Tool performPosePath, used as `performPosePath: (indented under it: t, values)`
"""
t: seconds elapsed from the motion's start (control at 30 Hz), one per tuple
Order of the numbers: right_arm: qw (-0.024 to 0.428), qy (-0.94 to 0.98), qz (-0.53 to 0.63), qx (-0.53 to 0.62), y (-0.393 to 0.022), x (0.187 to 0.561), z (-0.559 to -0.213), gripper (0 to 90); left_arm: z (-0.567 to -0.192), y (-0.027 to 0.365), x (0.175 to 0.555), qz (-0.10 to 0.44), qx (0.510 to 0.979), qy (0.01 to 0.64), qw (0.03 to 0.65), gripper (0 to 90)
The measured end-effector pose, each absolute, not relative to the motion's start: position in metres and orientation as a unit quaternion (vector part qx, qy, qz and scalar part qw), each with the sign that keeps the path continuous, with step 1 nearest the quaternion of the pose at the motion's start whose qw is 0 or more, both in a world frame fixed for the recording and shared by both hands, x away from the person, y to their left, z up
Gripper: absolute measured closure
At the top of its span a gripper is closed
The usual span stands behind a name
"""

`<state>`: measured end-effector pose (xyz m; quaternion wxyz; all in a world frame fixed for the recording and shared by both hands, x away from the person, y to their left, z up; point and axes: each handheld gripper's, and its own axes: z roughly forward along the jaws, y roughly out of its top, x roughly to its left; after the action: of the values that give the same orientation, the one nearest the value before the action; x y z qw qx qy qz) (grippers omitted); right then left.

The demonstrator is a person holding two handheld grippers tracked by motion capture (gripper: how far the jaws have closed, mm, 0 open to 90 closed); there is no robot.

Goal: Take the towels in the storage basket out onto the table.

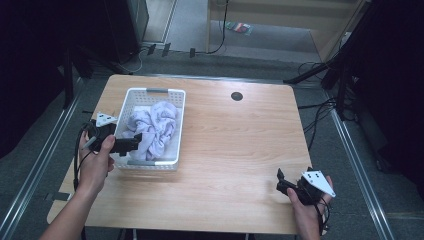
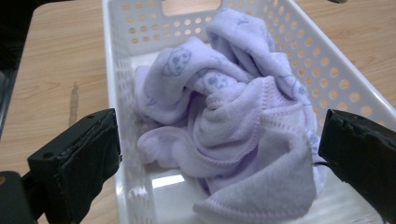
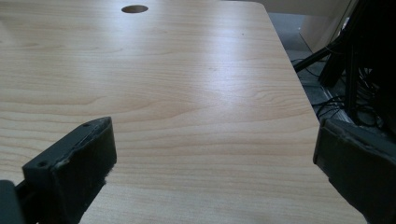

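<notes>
Lilac fleece, a small printed cloth (image 2: 224, 121), lies crumpled in a heap inside the white perforated basket (image 1: 172, 125) at the left of the wooden counter (image 1: 240, 145). The left gripper (image 1: 134, 144) reaches over the basket's near-left rim with its jaws spread wide on either side of the heap, holding nothing. It looks light, soft and limp, so it should sag and unfold once lifted, and could snag or drag the light basket along. A thick raised fold near the stitched hem (image 2: 275, 112) seems the best place to pinch, since a thin single layer may slip out. The right gripper (image 1: 286, 184) rests at the near right of the counter, well apart from the basket, jaws apart and empty.
</notes>
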<state>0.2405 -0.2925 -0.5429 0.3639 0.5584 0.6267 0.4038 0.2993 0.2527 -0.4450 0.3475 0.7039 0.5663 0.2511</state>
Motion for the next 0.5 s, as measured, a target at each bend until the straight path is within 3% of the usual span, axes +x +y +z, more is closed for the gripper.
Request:
performPosePath:
  t: [0.5]
  values:
    - [0.363,0.629,0.399,0.560,-0.292,0.242,-0.544,0.0,-0.442,0.237,0.340,0.198,0.724,0.585,0.307,0.0]
